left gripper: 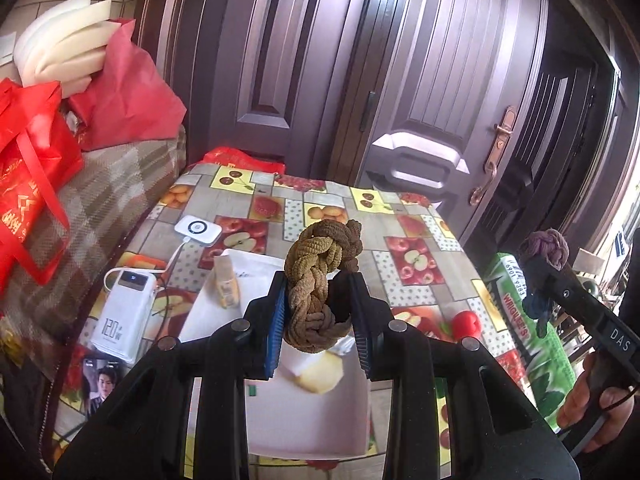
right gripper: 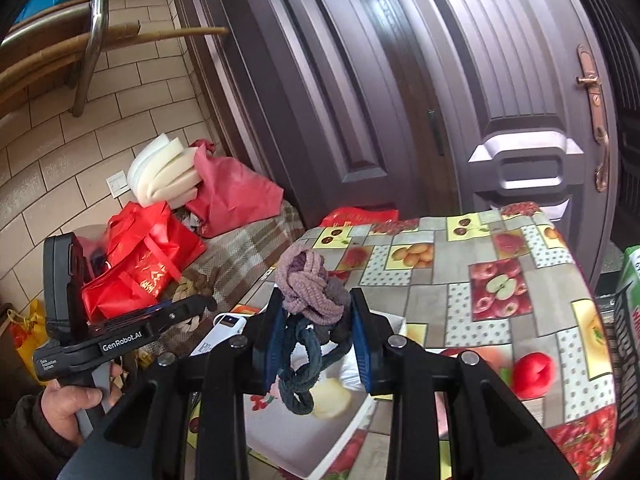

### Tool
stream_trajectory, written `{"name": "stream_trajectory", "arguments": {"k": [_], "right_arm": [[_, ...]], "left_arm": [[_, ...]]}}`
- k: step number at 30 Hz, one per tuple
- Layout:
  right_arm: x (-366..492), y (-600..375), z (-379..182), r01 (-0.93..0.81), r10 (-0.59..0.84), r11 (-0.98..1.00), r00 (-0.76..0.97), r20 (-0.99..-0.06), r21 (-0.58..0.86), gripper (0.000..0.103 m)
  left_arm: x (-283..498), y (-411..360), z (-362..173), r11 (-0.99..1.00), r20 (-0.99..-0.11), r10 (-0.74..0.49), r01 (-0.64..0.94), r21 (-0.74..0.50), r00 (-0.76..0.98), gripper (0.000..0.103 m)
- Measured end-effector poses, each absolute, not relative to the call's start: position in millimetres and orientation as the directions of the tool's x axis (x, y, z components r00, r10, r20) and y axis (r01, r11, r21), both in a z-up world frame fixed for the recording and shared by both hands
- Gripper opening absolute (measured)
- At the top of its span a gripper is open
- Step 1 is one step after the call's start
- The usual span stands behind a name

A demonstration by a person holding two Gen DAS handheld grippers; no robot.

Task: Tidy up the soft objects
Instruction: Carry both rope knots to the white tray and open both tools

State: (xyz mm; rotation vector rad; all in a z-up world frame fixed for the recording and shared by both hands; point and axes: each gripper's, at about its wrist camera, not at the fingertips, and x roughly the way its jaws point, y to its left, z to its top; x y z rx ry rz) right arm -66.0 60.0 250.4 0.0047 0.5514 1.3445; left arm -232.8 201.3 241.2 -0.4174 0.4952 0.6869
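Fruit-print bench (left gripper: pixel 420 240) by a dark door: left tongs (left gripper: pixel 320 320) clamp a brown braided rope knot (left gripper: pixel 316 276), right tongs (right gripper: pixel 316 332) a purple-blue one (right gripper: pixel 308 300) — lower both gently into the shallow white cardboard tray (left gripper: pixel 320 420).

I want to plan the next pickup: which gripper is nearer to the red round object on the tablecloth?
Right, as far as I can judge. The right gripper has the red round object just to its right; the left gripper is farther to the object's left.

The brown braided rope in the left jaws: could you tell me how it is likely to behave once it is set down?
The brown braided rope looks soft and probably light: chenille strands, knotted thickly. It seems to hold its braided shape above the jaws, so it may slump only a little. It is unlikely to roll or slip, given the fuzzy surface, unlike the red ball on the table.
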Motion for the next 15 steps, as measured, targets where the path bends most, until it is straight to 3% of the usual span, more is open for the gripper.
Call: {"name": "stream_trajectory", "arguments": {"k": [8, 15], "right_arm": [[-99, 95, 231, -0.935, 0.9, 0.206, 0.065, -0.43, 0.289, 0.03], [-128, 133, 176, -0.958, 0.812, 0.177, 0.013, -0.583, 0.225, 0.03]], "left_arm": [[-245, 231, 208, 0.689, -0.615, 0.467, -0.698, -0.197, 0.635, 0.029], [-253, 258, 155, 0.645, -0.699, 0.406, -0.726, -0.236, 0.589, 0.029]]}}
